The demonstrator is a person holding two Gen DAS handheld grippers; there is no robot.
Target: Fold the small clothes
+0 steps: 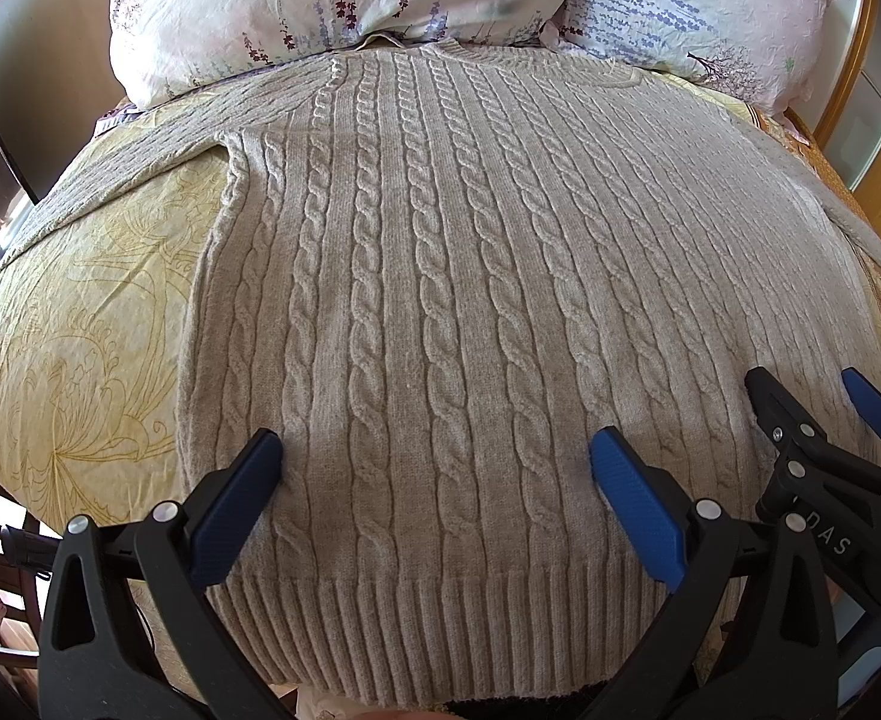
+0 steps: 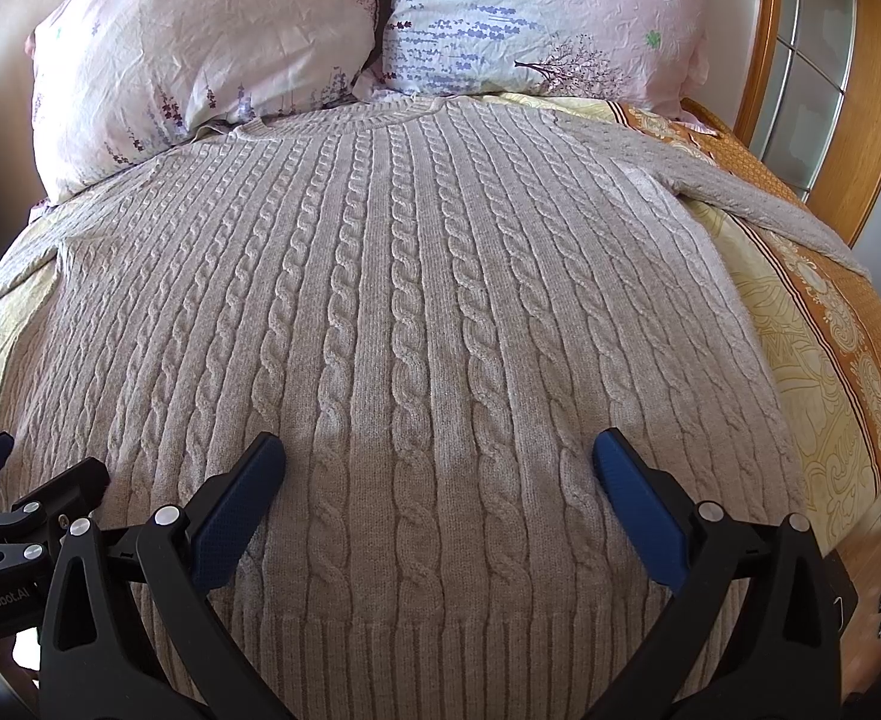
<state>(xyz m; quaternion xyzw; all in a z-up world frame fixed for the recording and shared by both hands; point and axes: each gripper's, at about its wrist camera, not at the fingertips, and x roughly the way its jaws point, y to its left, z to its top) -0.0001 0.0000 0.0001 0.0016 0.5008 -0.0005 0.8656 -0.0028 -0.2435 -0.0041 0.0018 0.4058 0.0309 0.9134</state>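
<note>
Your left tool (image 1: 434, 456) hovers low over the hem end of the sweater (image 1: 440, 276), its two blue pads spread wide with bare knit between them and nothing gripped. The left pad (image 1: 242, 498) sits near the sweater's left side edge, just above the ribbed hem (image 1: 440, 618). Further left, the yellow patterned bedsheet (image 1: 80, 312) shows, and the sweater's left sleeve (image 1: 110, 180) stretches out flat across it toward the bed's edge.

The sweater itself (grey-beige, cable-knit) lies spread flat on the bed, hem toward you and neckline (image 2: 344, 114) up against the two floral pillows, the left pillow (image 2: 200, 54) and the right pillow (image 2: 548, 18), which sit side by side at the head of the bed.

Moving right, your right tool (image 2: 440, 456) also hangs just above the lower body of the sweater, close beside the left one; each shows at the edge of the other's view. Its jaws are equally wide apart, with cable ribs visible between the pads and no cloth pinched. Whether either tool's tips touch the knit, you cannot tell from these views.

To the right, the sweater's right sleeve (image 2: 758, 204) runs out over the orange border of the bedsheet (image 2: 842, 360), and beyond that stands a wooden-framed door (image 2: 824, 72) with frosted panes.
</note>
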